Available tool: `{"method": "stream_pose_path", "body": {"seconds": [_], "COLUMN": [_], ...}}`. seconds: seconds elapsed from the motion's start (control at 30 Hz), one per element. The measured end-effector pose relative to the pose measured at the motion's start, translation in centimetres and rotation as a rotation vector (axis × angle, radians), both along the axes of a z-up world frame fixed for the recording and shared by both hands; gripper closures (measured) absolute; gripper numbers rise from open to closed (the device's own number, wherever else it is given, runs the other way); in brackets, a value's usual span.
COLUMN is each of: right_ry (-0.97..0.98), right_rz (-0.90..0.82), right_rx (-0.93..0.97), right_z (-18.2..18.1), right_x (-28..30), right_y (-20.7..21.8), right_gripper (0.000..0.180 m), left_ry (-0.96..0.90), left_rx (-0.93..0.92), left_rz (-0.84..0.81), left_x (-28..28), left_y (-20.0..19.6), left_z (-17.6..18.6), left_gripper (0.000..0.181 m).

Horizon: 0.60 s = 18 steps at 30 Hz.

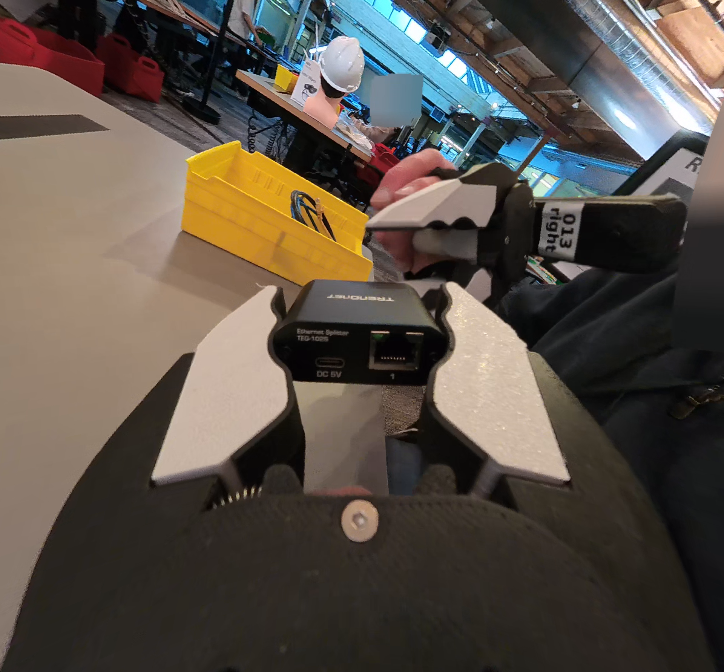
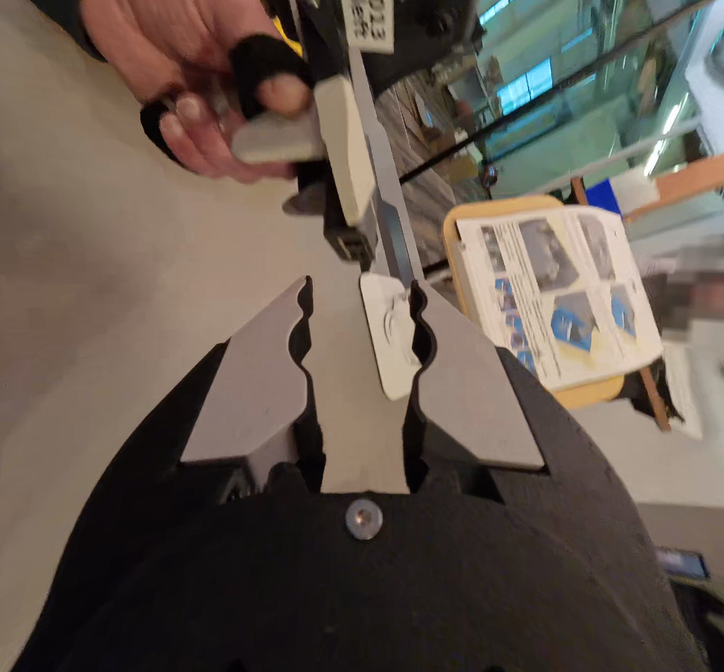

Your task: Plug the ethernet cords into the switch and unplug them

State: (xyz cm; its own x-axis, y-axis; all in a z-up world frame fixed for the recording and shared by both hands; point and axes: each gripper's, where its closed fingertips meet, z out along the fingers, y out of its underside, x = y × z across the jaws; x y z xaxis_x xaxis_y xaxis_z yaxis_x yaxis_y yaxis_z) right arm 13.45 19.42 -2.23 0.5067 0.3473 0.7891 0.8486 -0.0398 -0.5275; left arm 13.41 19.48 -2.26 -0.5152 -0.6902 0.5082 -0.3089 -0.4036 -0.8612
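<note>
A small black ethernet switch [image 1: 360, 336] sits between the fingers of my left gripper [image 1: 360, 293], which is shut on its sides and holds it near the table's edge. One ethernet port and a small power socket face the camera, both empty. Dark ethernet cords [image 1: 311, 214] lie coiled in a yellow bin [image 1: 243, 199] behind it. My right gripper [image 2: 360, 293] is open and empty, over the table beside the switch. It also shows in the left wrist view [image 1: 391, 232], held by a hand. The left gripper [image 2: 364, 238] and the switch [image 2: 348, 246] show in the right wrist view.
The grey table [image 1: 78, 242] runs left. A white card [image 2: 386, 336] lies near its edge. A tan clipboard with a printed sheet [image 2: 548, 293] is beyond it. A person's dark clothing [image 1: 627, 359] is at the right. Workbenches and red bins [image 1: 58, 54] stand behind. Left and right tips are no more than a few centimetres apart.
</note>
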Motion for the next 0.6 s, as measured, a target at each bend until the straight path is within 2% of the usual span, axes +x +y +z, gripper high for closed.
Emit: {"method": "stream_pose_path", "body": {"seconds": [0.1, 0.23, 0.33, 0.5, 0.53, 0.6], "right_ry": [-0.063, -0.108, -0.087, -0.042, -0.035, -0.021], "right_rz": [0.054, 0.095, 0.114, 0.056, 0.018, -0.084], "right_rx": [0.027, 0.095, 0.074, 0.079, 0.082, 0.065], "right_z": [-0.3, 0.0, 0.0, 2.1, 2.7, 3.8], "right_x": [-1.8, -3.1, -3.2, -0.7, 0.8, 4.5], "right_y": [2.0, 2.8, 2.3, 0.0, -0.6, -1.8], "right_gripper": [0.134, 0.157, 0.157, 0.157, 0.157, 0.158], "left_ry": [-0.017, -0.027, -0.025, -0.036, -0.046, -0.098], "left_rx": [-0.027, -0.071, -0.101, -0.019, -0.01, 0.018], "left_rz": [-0.03, -0.056, -0.093, -0.097, -0.085, -0.067], "left_x": [-0.2, -0.2, -0.4, -0.6, -0.8, -1.5], "left_y": [-0.7, -1.4, -2.1, -2.3, -1.8, -0.7], "left_z": [0.4, 0.6, 0.7, 1.6, 2.0, 3.1], "left_gripper": [0.108, 0.108, 0.108, 0.107, 0.112, 0.139]}}
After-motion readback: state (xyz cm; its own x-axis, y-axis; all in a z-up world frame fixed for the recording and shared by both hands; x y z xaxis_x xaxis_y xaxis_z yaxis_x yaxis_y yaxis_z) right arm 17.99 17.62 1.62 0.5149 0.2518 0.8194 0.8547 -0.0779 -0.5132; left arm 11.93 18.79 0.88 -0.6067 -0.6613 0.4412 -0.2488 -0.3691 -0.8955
